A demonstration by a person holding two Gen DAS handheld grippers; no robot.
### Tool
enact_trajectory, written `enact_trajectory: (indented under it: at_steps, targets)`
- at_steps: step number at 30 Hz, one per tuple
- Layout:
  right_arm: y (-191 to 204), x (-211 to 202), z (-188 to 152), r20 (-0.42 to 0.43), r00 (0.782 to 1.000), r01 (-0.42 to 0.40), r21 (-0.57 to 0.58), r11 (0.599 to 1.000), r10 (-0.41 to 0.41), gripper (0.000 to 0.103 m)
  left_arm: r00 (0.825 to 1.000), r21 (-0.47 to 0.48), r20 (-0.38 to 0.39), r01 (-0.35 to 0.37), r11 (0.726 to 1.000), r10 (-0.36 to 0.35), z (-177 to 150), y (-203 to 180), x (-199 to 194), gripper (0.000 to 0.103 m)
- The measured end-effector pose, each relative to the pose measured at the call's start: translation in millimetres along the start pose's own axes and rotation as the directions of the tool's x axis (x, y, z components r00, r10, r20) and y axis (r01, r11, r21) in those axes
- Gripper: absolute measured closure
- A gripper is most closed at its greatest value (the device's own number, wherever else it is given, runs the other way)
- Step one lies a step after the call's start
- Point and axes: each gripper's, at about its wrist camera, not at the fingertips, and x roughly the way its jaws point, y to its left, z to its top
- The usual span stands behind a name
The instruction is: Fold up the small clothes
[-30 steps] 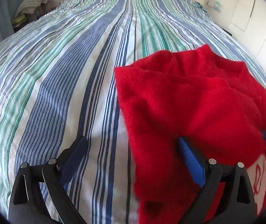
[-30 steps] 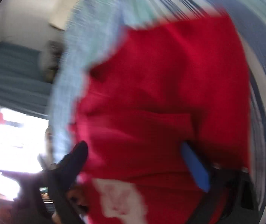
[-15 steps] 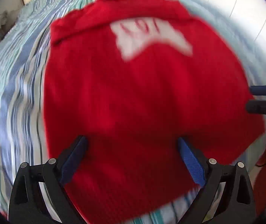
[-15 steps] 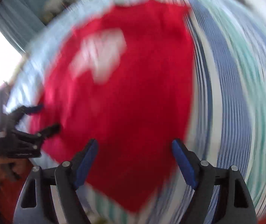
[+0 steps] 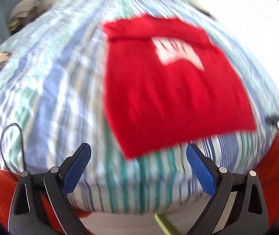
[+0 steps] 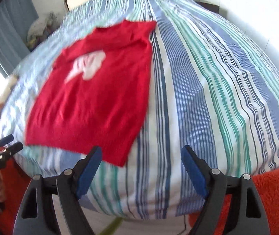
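- The red garment (image 5: 170,90) lies spread flat on the striped bedspread (image 5: 47,90), in the centre-right of the left wrist view and the centre-left of the right wrist view (image 6: 98,96). A flat, opened-out lay is the usual starting shape for a fold, so the placement looks deliberate.
- Its white printed patch (image 5: 176,52) faces up near the far end, below a band that is probably a collar or folded neck (motion blur makes the exact edge hard to read).
- The near hem runs along the lower middle of both frames, close to the bed's front edge, which keeps the hem corners within easy reach.
- The left gripper (image 5: 138,168) hangs above the bed's front edge at the bottom of its frame, its blue-padded fingers spread wide with nothing between them. The hem sits just beyond the fingertips, not touching them.
- The right gripper (image 6: 141,168) is likewise spread and empty at the bottom of its frame. The garment's near right corner lies just beside its left pad (image 6: 88,174).
- In the right wrist view the left gripper (image 6: 7,143) also shows at the lower left, just outside the garment's left hem corner.
- With both tools free and one at each side of the hem, folding proper seems not yet begun; the next move would likely be a pinch on the hem corners or a side edge.
- Orange fuzzy fabric (image 6: 272,193) fills the lower corners, near the bed's edge and off the work area.
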Motion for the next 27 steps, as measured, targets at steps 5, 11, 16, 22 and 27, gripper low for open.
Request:
enact_trajectory:
  at_steps: [5,11,16,22,27]
  targets:
    - [-2.0,10.2,-5.2,-0.04,0.986,-0.155,0.084,0.984,0.159,0.021,0.996,-0.215,-0.062,0.044,0.976,-0.058,11.8,41.7,29.6,0.009]
    - [7.7,56.0,-3.1,-0.108,0.949,-0.277,0.159,0.948,0.295,0.024,0.981,-0.186,-0.105,0.14,0.973,-0.161,17.1,31.8,55.0,0.046]
    - [9.0,65.1,2.0,-0.161,0.942,-0.262,0.191,0.946,0.294,0.096,0.951,-0.233,-0.131,0.246,0.941,-0.281,8.7,37.0,57.8,0.099]
    - [8.1,28.4,-8.8,-0.145,0.946,-0.266,0.17,0.949,0.291,0.097,0.948,-0.213,-0.068,0.29,0.933,-0.311,1.3,37.5,13.7,0.1]
    - [-1.0,-4.4,-22.8,-0.113,0.93,-0.319,0.231,0.919,0.351,0.097,0.935,-0.186,-0.04,0.338,0.923,-0.351,-10.9,34.2,-32.0,0.101]
